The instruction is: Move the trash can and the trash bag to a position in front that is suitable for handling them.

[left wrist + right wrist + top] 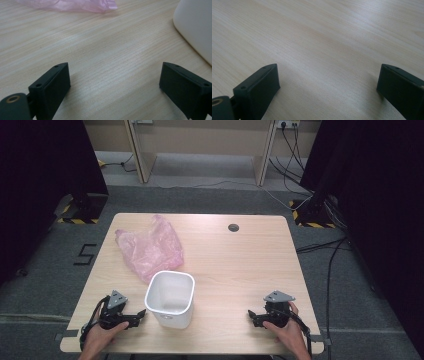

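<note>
A white square bin point(170, 299) stands upright near the table's front edge, its mouth empty. Behind it to the left lies a crumpled pink plastic bag point(149, 248), touching the bin's far rim. My left gripper point(142, 315) rests on the table just left of the bin, open, with bare wood between its jaws; the bin's wall point(195, 27) and the bag's edge point(75, 5) show ahead of it. At the front right, my right gripper point(251, 315) rests on the table, open and pointing left toward the bin, over bare wood point(327, 50).
The wooden table point(240, 260) has a round cable hole point(233, 227) near its far edge. Beyond the table are grey carpet, desk legs and cables; dark stands flank both far corners.
</note>
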A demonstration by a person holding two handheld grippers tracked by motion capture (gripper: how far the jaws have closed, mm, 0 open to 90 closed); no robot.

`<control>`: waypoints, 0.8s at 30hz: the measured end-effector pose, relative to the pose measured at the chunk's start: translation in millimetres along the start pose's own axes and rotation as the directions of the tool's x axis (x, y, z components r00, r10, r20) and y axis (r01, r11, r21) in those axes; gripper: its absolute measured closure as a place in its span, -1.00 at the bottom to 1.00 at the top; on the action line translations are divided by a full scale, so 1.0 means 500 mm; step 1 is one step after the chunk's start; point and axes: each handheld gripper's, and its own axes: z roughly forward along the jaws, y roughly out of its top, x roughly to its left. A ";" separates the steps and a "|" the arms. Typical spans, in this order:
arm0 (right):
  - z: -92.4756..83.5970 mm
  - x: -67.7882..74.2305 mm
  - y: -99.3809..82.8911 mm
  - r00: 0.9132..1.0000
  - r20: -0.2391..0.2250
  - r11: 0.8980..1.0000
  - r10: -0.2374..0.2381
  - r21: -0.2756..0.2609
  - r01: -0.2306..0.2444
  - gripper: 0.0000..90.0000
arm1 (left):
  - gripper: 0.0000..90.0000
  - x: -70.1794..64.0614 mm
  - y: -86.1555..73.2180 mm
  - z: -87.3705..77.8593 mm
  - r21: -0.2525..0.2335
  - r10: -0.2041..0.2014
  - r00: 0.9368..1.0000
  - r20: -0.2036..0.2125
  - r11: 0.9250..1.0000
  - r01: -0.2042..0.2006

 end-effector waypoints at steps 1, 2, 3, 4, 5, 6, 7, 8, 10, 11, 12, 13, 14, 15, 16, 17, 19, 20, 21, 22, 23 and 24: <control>0.000 0.000 0.000 1.000 -0.001 1.000 -0.001 0.001 0.001 -0.90 | -0.81 0.000 0.000 0.000 0.000 0.000 1.000 0.000 1.000 0.000; 0.000 0.000 0.000 1.000 -0.001 1.000 0.000 0.001 0.000 -0.90 | -0.81 0.000 0.000 0.000 0.000 0.000 1.000 0.000 1.000 0.000; 0.000 0.000 0.000 1.000 -0.001 1.000 0.000 0.002 0.000 -0.90 | -0.81 0.000 0.000 0.000 0.001 0.000 1.000 0.002 1.000 0.000; 0.000 0.000 0.000 1.000 -0.001 1.000 0.000 0.002 0.000 -0.90 | -0.81 0.000 0.000 0.000 0.001 0.000 1.000 0.002 1.000 0.000; -0.001 0.001 0.000 1.000 0.002 1.000 -0.001 -0.001 0.001 -0.88 | -0.81 0.000 0.001 0.000 0.004 0.000 1.000 0.002 1.000 0.000; -0.001 0.001 0.000 1.000 0.002 1.000 -0.001 -0.001 0.001 -0.88 | -0.80 0.000 0.001 0.000 0.004 0.000 1.000 0.002 1.000 0.000; -0.001 0.002 0.000 1.000 -0.001 1.000 -0.009 -0.002 0.009 -0.85 | -0.80 0.000 0.003 0.000 0.010 -0.002 1.000 0.002 1.000 0.002; -0.002 0.003 0.001 1.000 -0.007 1.000 -0.016 -0.005 0.016 -0.75 | -0.80 -0.002 0.004 -0.001 0.015 -0.002 1.000 0.003 1.000 0.002; -0.005 0.010 0.006 0.999 -0.014 0.999 -0.046 -0.024 0.046 -0.64 | -0.67 -0.004 0.007 -0.002 0.020 -0.002 1.000 0.005 1.000 0.002; -0.005 0.010 0.006 0.999 -0.014 0.999 -0.046 -0.024 0.046 -0.64 | -0.67 -0.007 0.008 -0.003 0.024 -0.004 1.000 0.008 1.000 0.003; -0.006 0.015 0.010 0.999 -0.010 0.998 -0.051 -0.035 0.050 -0.63 | -0.67 -0.009 0.010 -0.003 0.025 -0.014 1.000 0.020 1.000 0.013; -0.006 0.016 0.012 0.999 -0.010 0.998 -0.051 -0.042 0.050 -0.64 | -0.67 -0.014 0.012 -0.003 0.020 -0.039 0.998 0.044 0.999 0.038; -0.006 0.016 0.012 0.999 -0.010 0.998 -0.051 -0.042 0.050 -0.64 | -0.67 -0.014 0.012 -0.003 0.020 -0.039 0.998 0.044 0.999 0.038; -0.010 0.019 0.015 0.999 -0.017 0.997 -0.048 -0.061 0.047 -0.66 | -0.67 -0.019 0.016 -0.004 0.006 -0.073 0.995 0.073 0.997 0.073; -0.012 0.020 0.017 0.999 -0.020 0.997 -0.040 -0.071 0.038 -0.66 | -0.67 -0.019 0.016 -0.004 0.006 -0.073 0.995 0.073 0.997 0.073; -0.012 0.020 0.017 0.999 -0.020 0.997 -0.040 -0.071 0.038 -0.66 | -0.67 -0.023 0.019 -0.005 -0.003 -0.082 0.994 0.079 0.997 0.082; -0.017 0.023 0.022 0.999 -0.026 0.996 -0.018 -0.089 0.016 -0.66 | -0.67 -0.035 0.025 -0.008 -0.026 -0.085 0.992 0.094 0.996 0.087; -0.020 0.025 0.025 0.999 -0.033 0.995 -0.007 -0.099 0.003 -0.66 | -0.67 -0.039 0.027 -0.009 -0.029 -0.083 0.991 0.101 0.996 0.086; -0.023 0.029 0.029 0.999 -0.043 0.994 0.003 -0.112 -0.008 -0.66 | -0.67 -0.043 0.030 -0.010 -0.034 -0.079 0.991 0.109 0.996 0.083; -0.023 0.029 0.029 0.999 -0.043 0.994 0.003 -0.112 -0.008 -0.66 | -0.67 -0.047 0.033 -0.011 -0.044 -0.080 0.990 0.117 0.995 0.086; -0.024 0.032 0.032 0.999 -0.049 0.993 0.008 -0.119 -0.013 -0.66 | -0.67 -0.050 0.036 -0.012 -0.053 -0.086 0.990 0.116 0.994 0.092; -0.026 0.040 0.038 0.998 -0.055 0.991 0.010 -0.130 -0.018 -0.66 | -0.67 -0.054 0.040 -0.014 -0.058 -0.091 0.990 0.111 0.993 0.098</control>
